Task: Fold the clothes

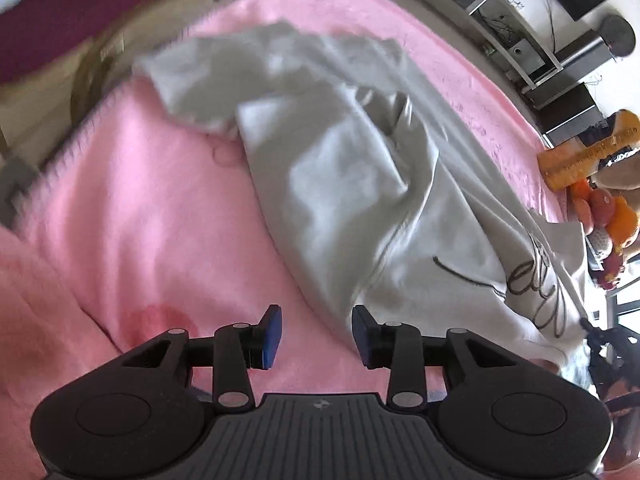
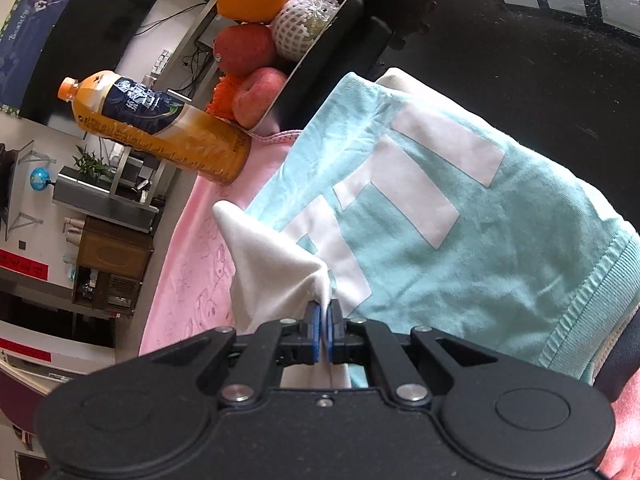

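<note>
1. The right claw [image 2: 324,322] is closed on a pinched corner of the white shirt [image 2: 272,276]. The cloth rises from between the blue pads in a peak, which suggests the corner is held up to be carried over for a fold.
2. The left claw [image 1: 317,334] stands open with nothing between its pads. It hovers over the pink blanket [image 1: 132,208], just beside the near edge of the same white shirt [image 1: 360,184], probably placed to take a second hold.
3. The shirt lies crumpled across the blanket, running from the far left to the near right, with dark script printed near its right end. The left view is blurred, so which part is sleeve or hem I cannot say.
4. A light blue garment [image 2: 500,240] with white blocks lies to the right, under the lifted corner, and could get caught in the fold.
5. At the far edge lie a juice bottle [image 2: 160,128] and a tray of fruit [image 2: 320,44], close enough to be brushed.
</note>
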